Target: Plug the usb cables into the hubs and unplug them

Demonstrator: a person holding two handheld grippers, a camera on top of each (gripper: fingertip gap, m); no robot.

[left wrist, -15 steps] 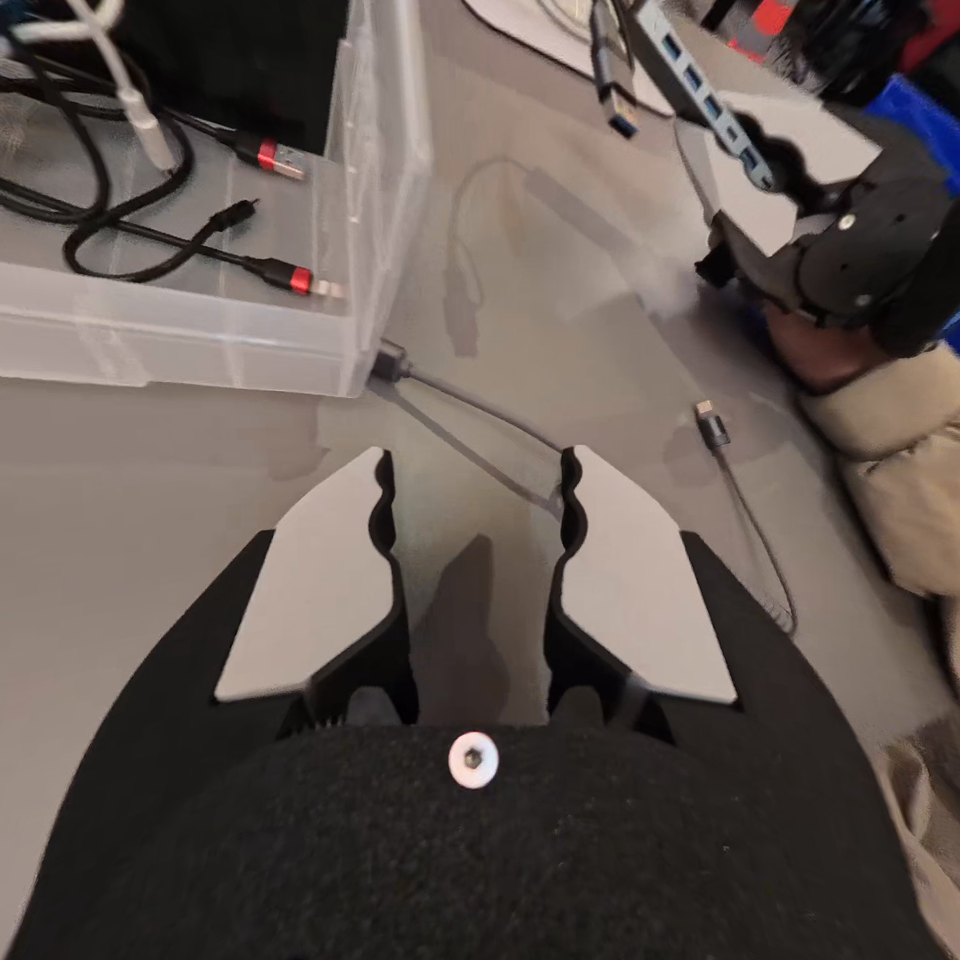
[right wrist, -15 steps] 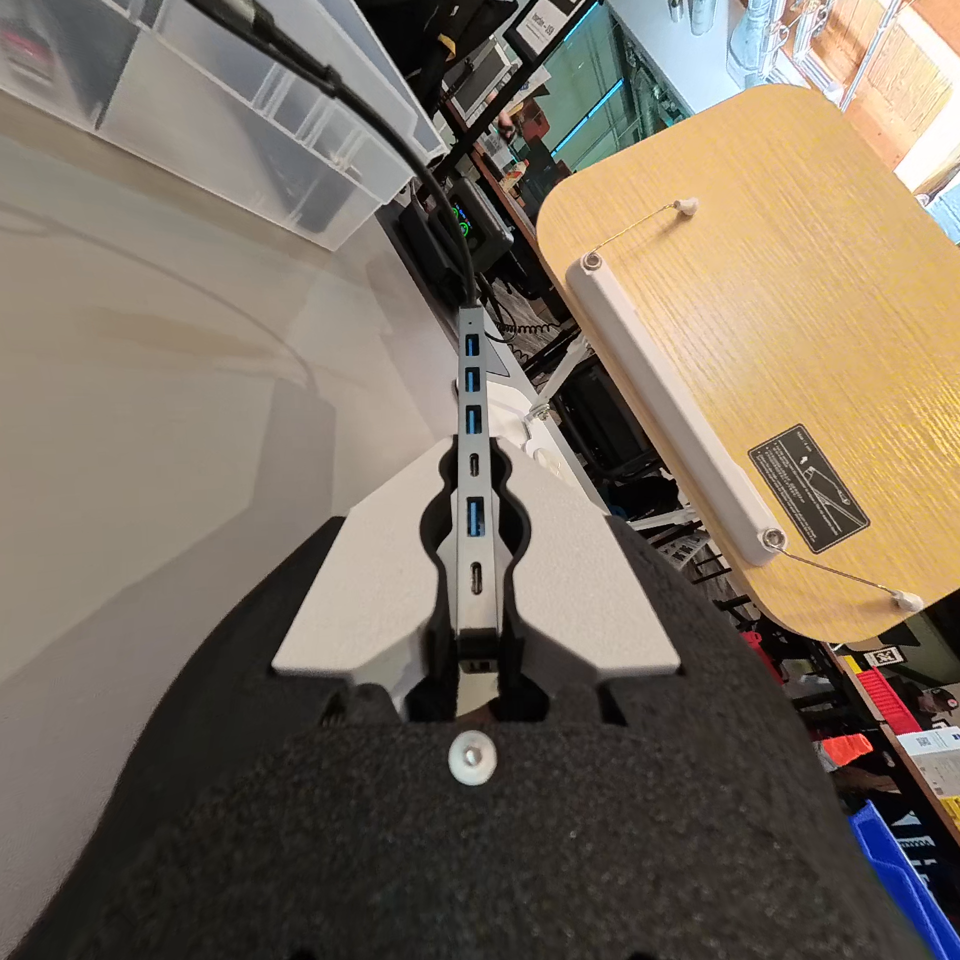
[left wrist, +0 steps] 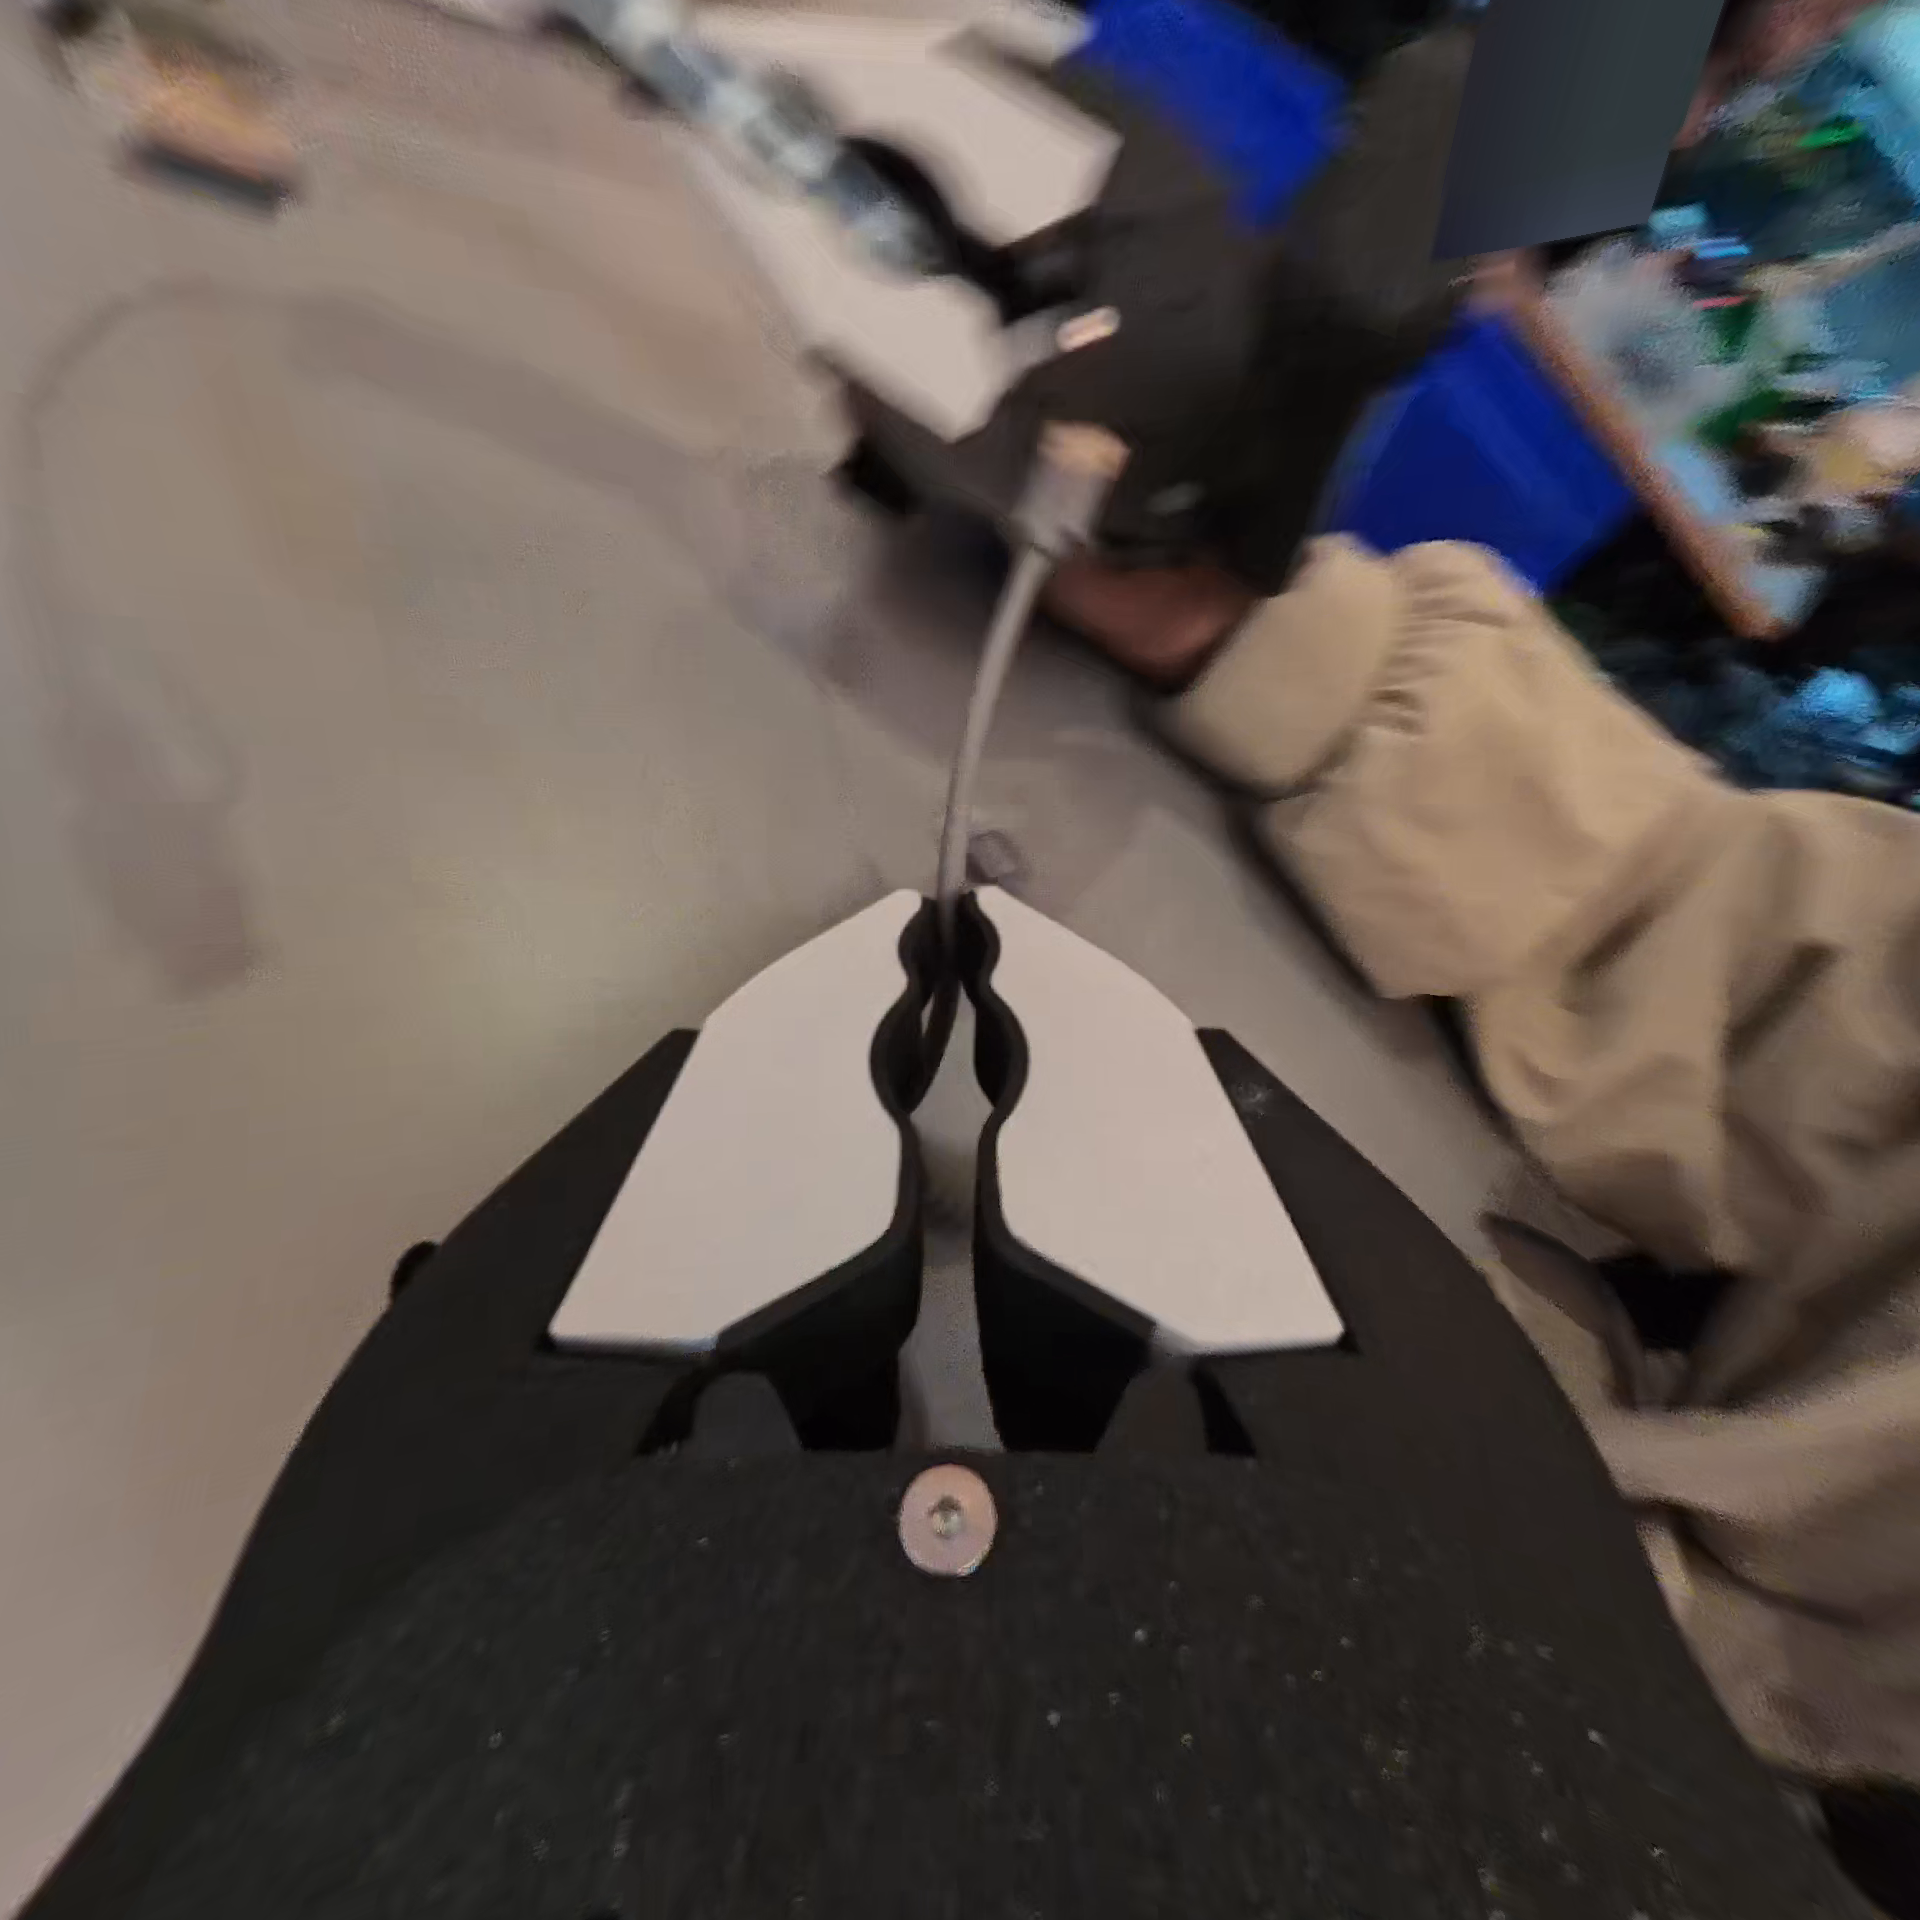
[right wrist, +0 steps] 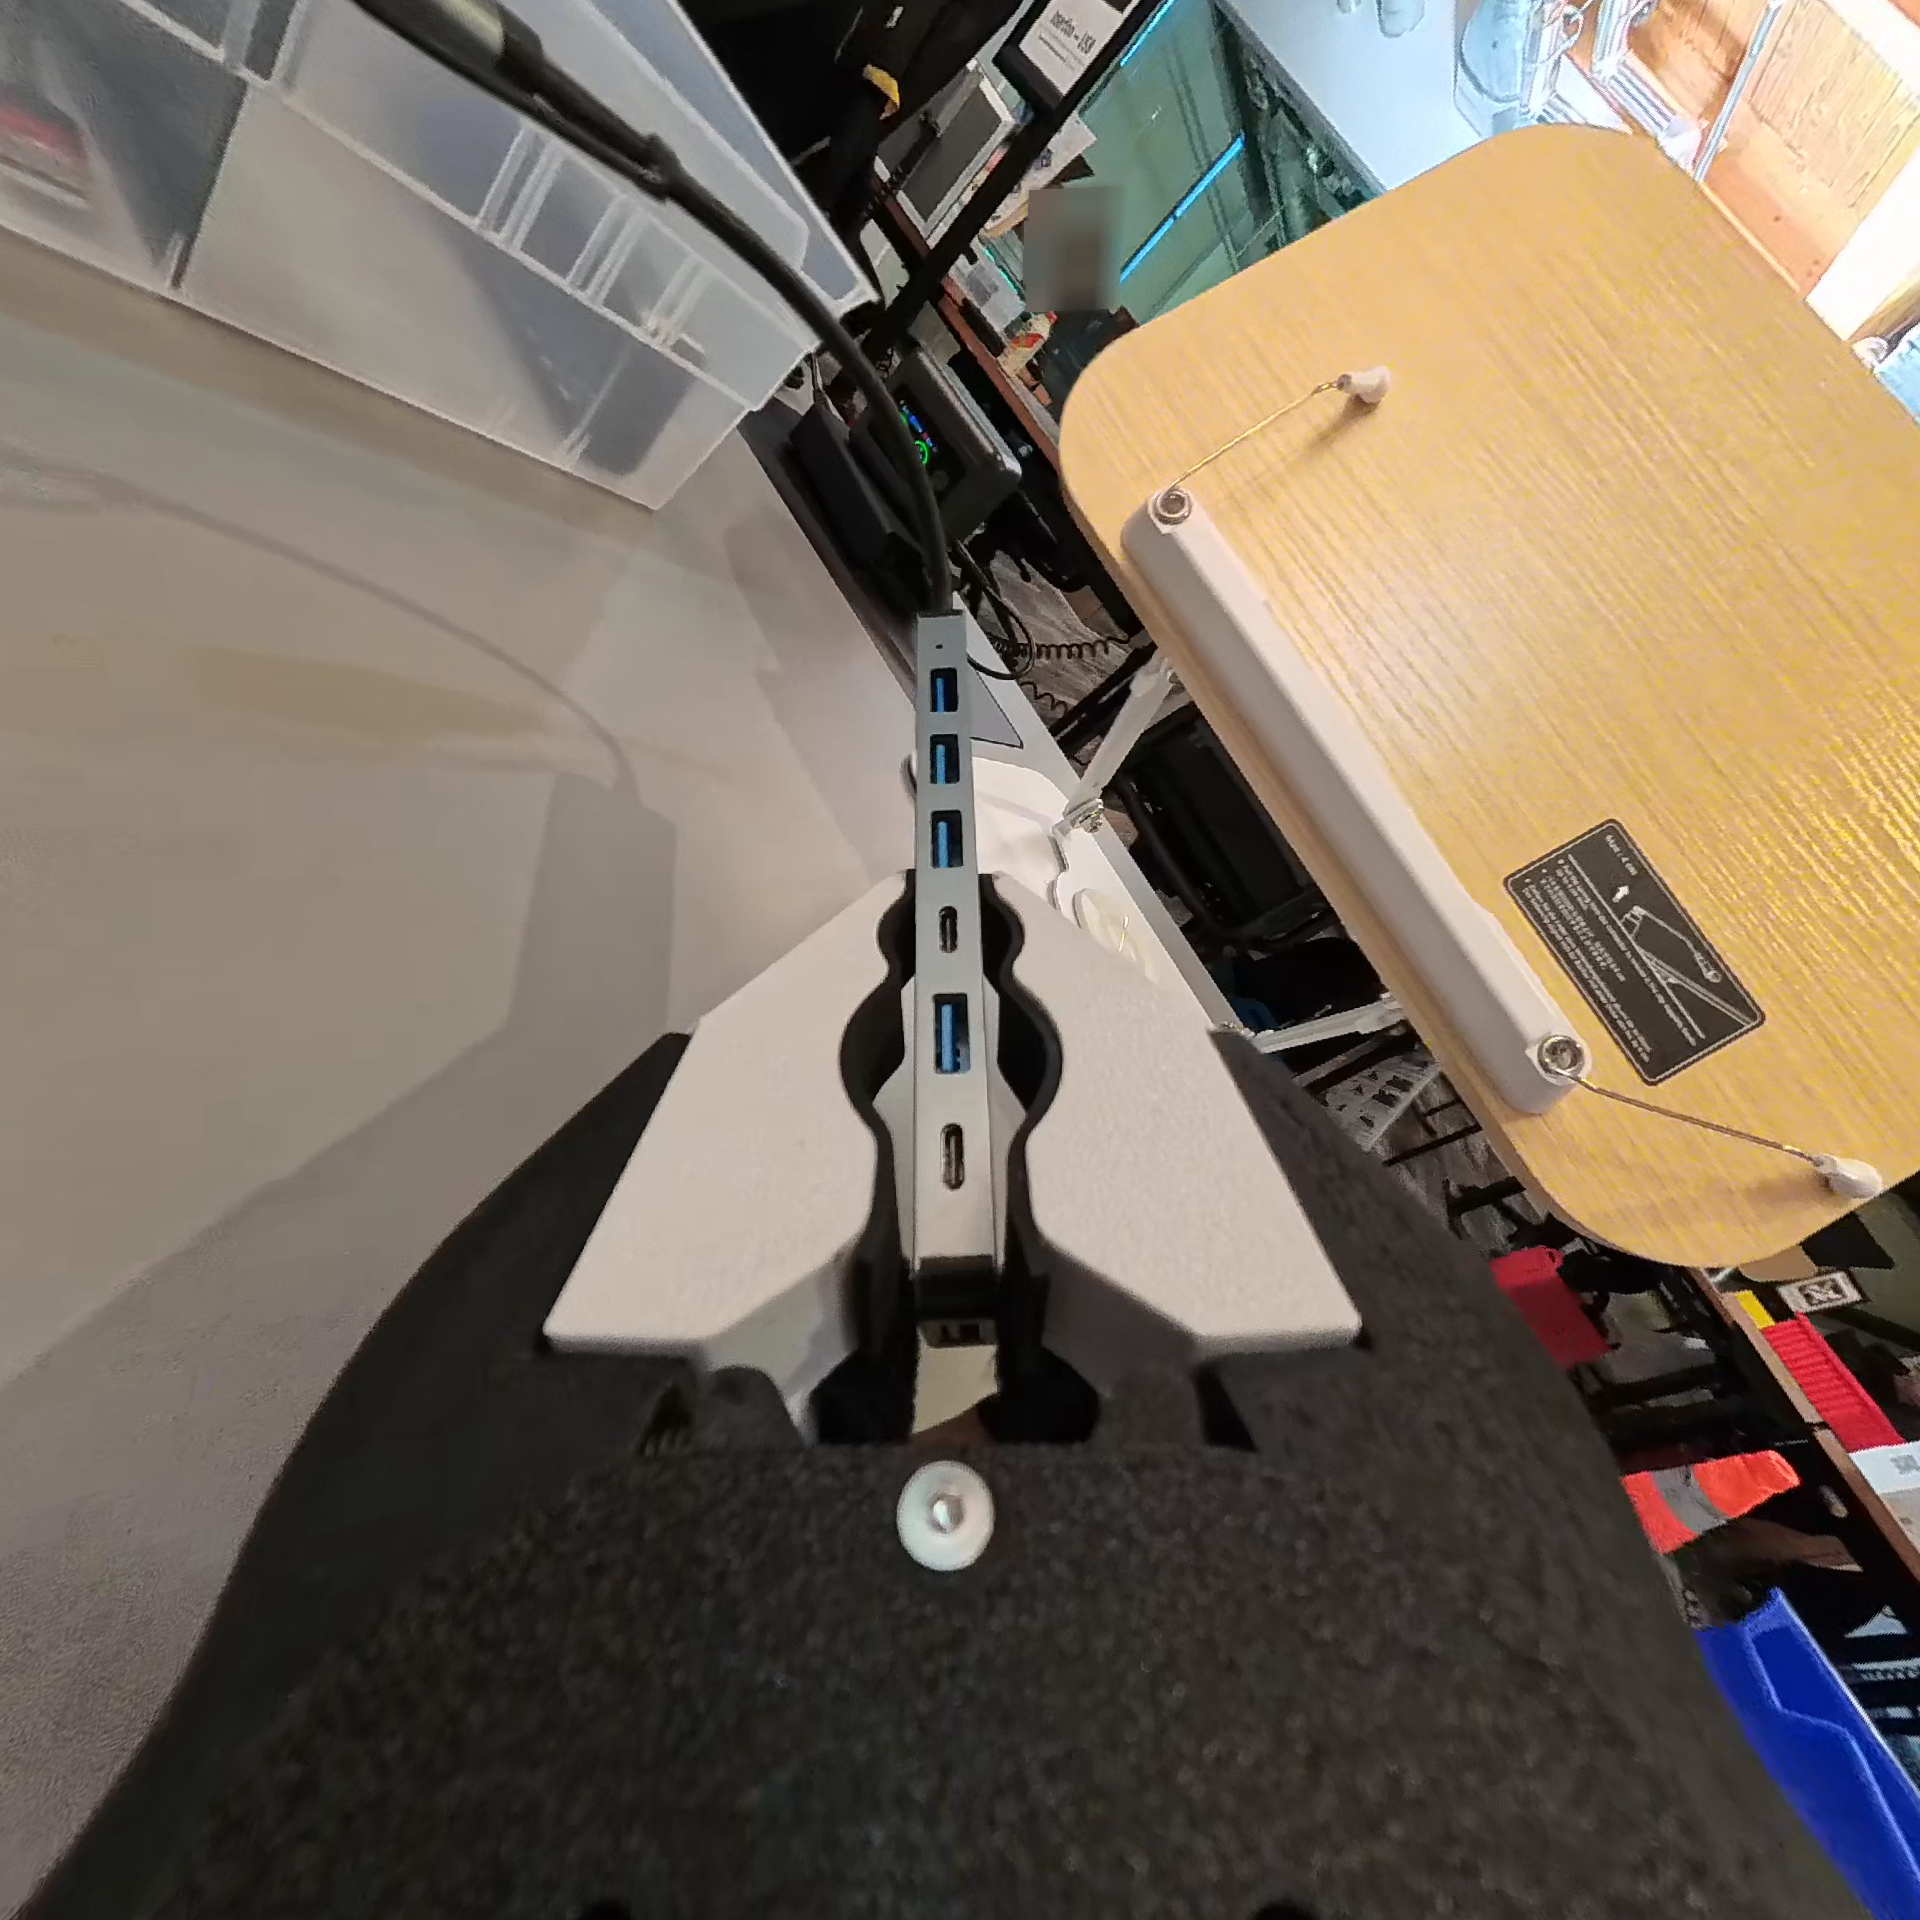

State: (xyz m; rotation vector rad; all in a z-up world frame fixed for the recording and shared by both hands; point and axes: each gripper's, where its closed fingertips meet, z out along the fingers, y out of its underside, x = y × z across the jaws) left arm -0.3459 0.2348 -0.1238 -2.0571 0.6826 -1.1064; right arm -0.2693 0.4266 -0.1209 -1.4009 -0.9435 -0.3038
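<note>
1. Looking along the left gripper [left wrist: 948, 914] in the left wrist view, its white fingers are pinched nearly together on a thin grey USB cable [left wrist: 987, 686], gripping the cord itself at the tips rather than the plug.
2. The cable is rising from the fingertips in a slight curve, and its grey plug with a pale metal tip [left wrist: 1075, 488] is hanging free well ahead, so the plug's long axis is running roughly onward from the fingers, tilted a little right.
3. Beyond the plug, the black body of the right gripper [left wrist: 1174, 343] is showing, blurred, with a beige padded sleeve [left wrist: 1507, 883] stretching toward it across the grey tabletop [left wrist: 416, 727]; the hub itself is too smeared to make out here.
4. Judging from this, the left gripper is the one bringing the plug, and the loose length of cord between grip and plug is likely making aiming floppy.
5. Turning to the right wrist view, the right gripper [right wrist: 948, 935] is clamping a slim grey metal USB hub [right wrist: 948, 997] edge-up, its long axis lying straight along the fingers.
6. The hub's row of ports, blue rectangular ones [right wrist: 943, 769] and small oval ones, is facing the camera, three blue ones standing clear of the fingertips.
7. A black lead [right wrist: 831, 343] is running from the hub's far end toward a clear plastic bin [right wrist: 540, 312]; a wooden board [right wrist: 1558, 520] is standing off right, not obstructing.
</note>
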